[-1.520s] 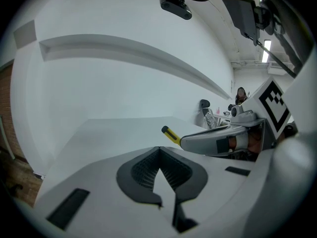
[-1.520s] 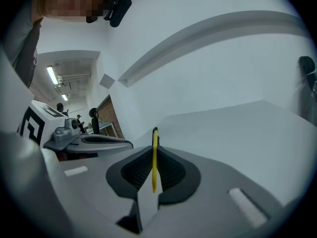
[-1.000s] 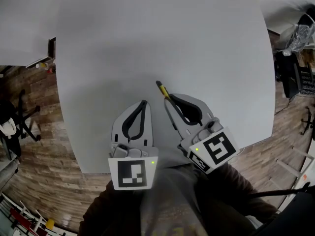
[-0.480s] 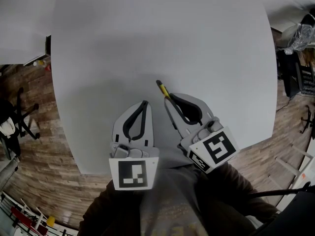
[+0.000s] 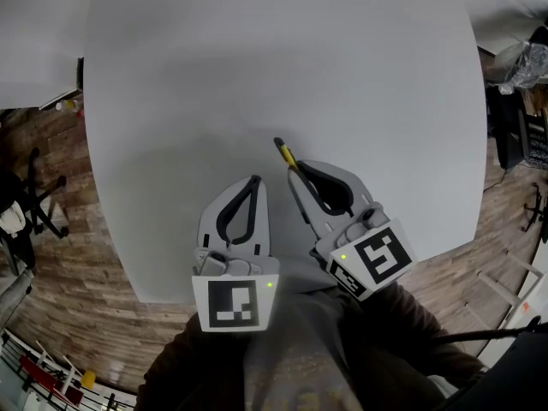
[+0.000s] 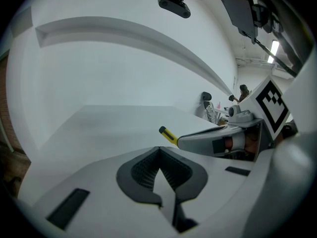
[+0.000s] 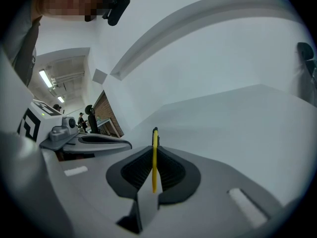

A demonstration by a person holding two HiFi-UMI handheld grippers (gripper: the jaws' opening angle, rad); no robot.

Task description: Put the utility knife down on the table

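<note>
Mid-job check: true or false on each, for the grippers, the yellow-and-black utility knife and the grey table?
1. The right gripper is shut on the yellow-and-black utility knife. True.
2. The left gripper grips the knife too. False: its jaws are together, with nothing between.
3. The knife lies loose on the grey table. False: it is clamped in the right gripper.
4. The knife's end sticks out past the right gripper's jaws. True.

A black office chair [image 5: 34, 197] is standing on the wooden floor [image 5: 64, 264] well to the left of the fingers [image 5: 242, 205], while a crumpled clear plastic bag [image 5: 527, 61] is lying far off to their right.
</note>
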